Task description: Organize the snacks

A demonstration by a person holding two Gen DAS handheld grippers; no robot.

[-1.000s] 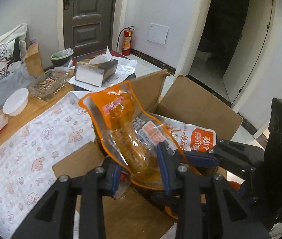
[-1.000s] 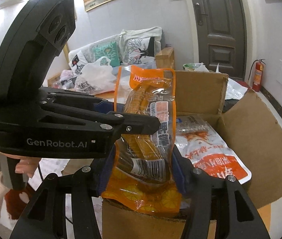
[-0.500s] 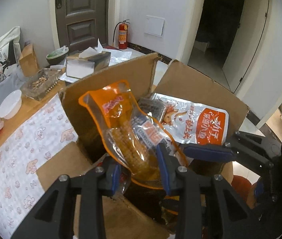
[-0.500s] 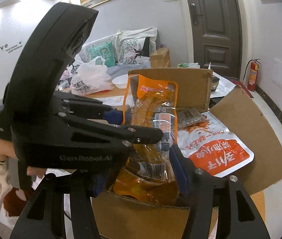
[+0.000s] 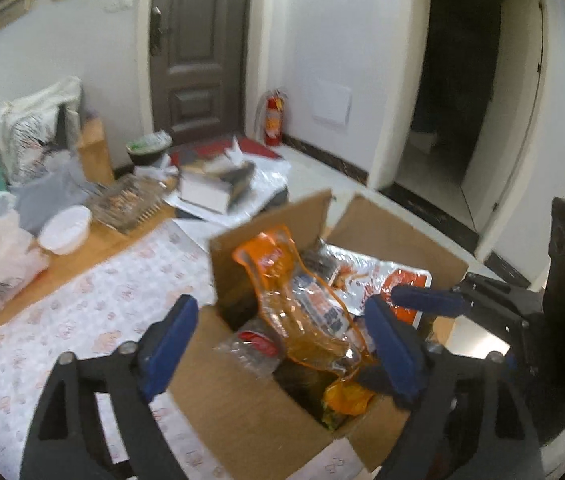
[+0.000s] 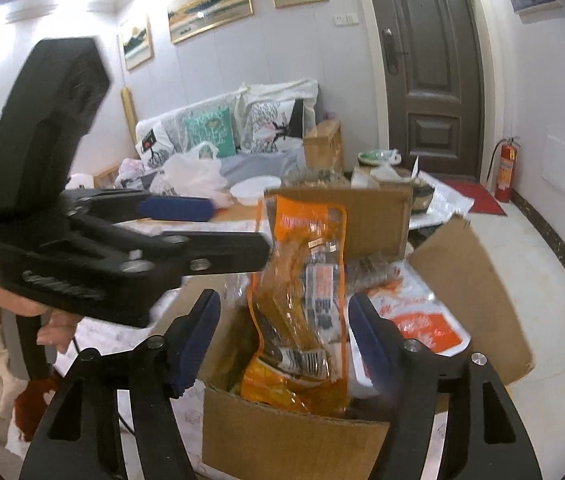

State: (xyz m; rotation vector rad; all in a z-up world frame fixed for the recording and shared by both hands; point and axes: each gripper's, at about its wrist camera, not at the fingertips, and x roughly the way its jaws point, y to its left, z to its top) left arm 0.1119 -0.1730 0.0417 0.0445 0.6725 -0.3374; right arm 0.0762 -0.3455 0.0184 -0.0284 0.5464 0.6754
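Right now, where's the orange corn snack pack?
In both wrist views the orange corn snack pack stands upright in the cardboard box, left of the white-and-orange pouch, between the open grippers.

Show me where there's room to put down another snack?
The patterned tablecloth lies bare between the cardboard box and the white bowl. Inside the box it is crowded: the orange snack bag stands beside a white-and-orange packet.
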